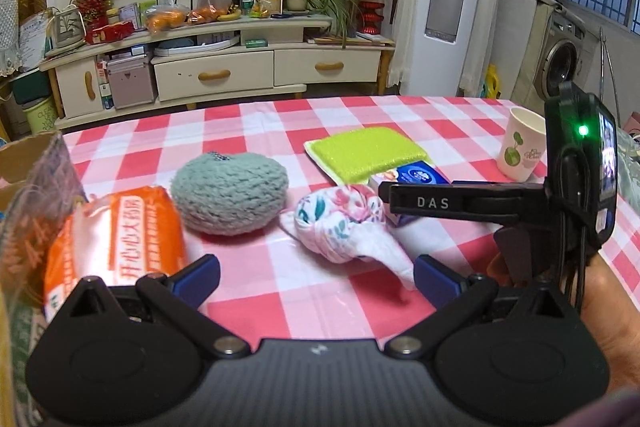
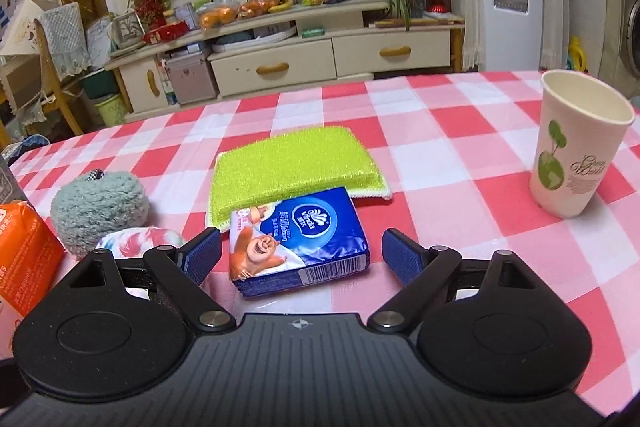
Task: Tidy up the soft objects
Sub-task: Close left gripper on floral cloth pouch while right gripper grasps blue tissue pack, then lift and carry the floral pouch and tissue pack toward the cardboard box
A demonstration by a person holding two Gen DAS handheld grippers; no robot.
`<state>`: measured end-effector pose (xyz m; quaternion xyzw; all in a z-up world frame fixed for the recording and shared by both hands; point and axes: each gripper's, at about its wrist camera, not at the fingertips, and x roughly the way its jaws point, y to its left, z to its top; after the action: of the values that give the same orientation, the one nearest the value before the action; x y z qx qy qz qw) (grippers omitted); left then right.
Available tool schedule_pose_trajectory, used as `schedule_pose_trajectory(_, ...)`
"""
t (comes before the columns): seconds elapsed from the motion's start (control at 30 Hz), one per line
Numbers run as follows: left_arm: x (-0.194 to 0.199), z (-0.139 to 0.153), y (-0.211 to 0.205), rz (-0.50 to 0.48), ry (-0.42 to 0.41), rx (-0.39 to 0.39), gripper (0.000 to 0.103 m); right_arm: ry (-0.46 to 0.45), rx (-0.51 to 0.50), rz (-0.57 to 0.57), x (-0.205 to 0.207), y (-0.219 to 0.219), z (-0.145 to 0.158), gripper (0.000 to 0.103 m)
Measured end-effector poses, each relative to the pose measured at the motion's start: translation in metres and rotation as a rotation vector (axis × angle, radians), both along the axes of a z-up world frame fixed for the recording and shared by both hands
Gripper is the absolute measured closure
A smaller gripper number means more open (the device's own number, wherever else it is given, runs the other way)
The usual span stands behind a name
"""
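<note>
Left hand-held gripper: released, blue pads spread wide, nothing between them, low over the checked worktop. Just ahead, a floral cloth bundle, knotted, its tail reaching toward the right pad. Beyond on the left, a grey-green knitted ball. Left again, an orange tissue pack, close to the left pad and leaning on a cardboard box at the frame edge. Farther back, a lime sponge, flat.

Right hand-held gripper: released too, pads well apart, either side of a blue tissue pack but touching neither side of it. Pack flat on the worktop, its far end overlapping the near edge of the sponge. To the left, the ball, the bundle partly hidden behind the left finger, and the orange pack at the edge. Far right, a paper cup, upright, well apart from the soft things.

From the left wrist, the right gripper's body seen side-on above the blue pack, with a green light lit.
</note>
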<state>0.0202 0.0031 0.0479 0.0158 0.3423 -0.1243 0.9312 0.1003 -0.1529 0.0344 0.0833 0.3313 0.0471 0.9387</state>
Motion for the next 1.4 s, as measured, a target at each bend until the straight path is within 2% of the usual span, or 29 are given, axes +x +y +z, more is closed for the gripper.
schedule_pose_trajectory(0.27, 0.014, -0.014, -0.017, -0.03, -0.003, 0.031, 0.001, 0.012, 0.003, 0.001, 0.012, -0.003, -0.005, 0.0)
schedule_pose_trajectory(0.5, 0.026, -0.021, -0.029, -0.036, -0.055, 0.07, 0.001, 0.009, -0.011, 0.011, 0.013, -0.005, -0.003, 0.0)
schedule_pose_trajectory(0.57, 0.031, -0.024, -0.032, -0.036, -0.067, 0.074, 0.001, 0.011, -0.007, 0.012, 0.014, -0.008, -0.004, 0.002)
schedule_pose_trajectory(0.63, 0.036, -0.027, -0.034, -0.043, -0.07, 0.073, 0.001, 0.008, -0.003, 0.016, 0.014, -0.012, -0.003, 0.01)
schedule_pose_trajectory(0.93, 0.056, -0.038, -0.042, 0.002, -0.075, 0.081, 0.002, 0.003, -0.024, 0.013, 0.007, -0.017, -0.004, 0.011)
schedule_pose_trajectory(1.07, 0.063, -0.038, -0.04, 0.029, -0.068, 0.061, 0.012, 0.002, -0.027, 0.013, 0.004, -0.019, -0.004, 0.011)
schedule_pose_trajectory(1.2, 0.067, -0.04, -0.037, 0.028, -0.028, 0.018, 0.03, 0.003, -0.024, 0.004, 0.003, -0.021, -0.004, 0.011)
schedule_pose_trajectory(1.4, 0.063, -0.041, -0.037, 0.023, -0.005, 0.004, 0.032, 0.0, -0.034, 0.008, -0.001, -0.02, -0.004, 0.011)
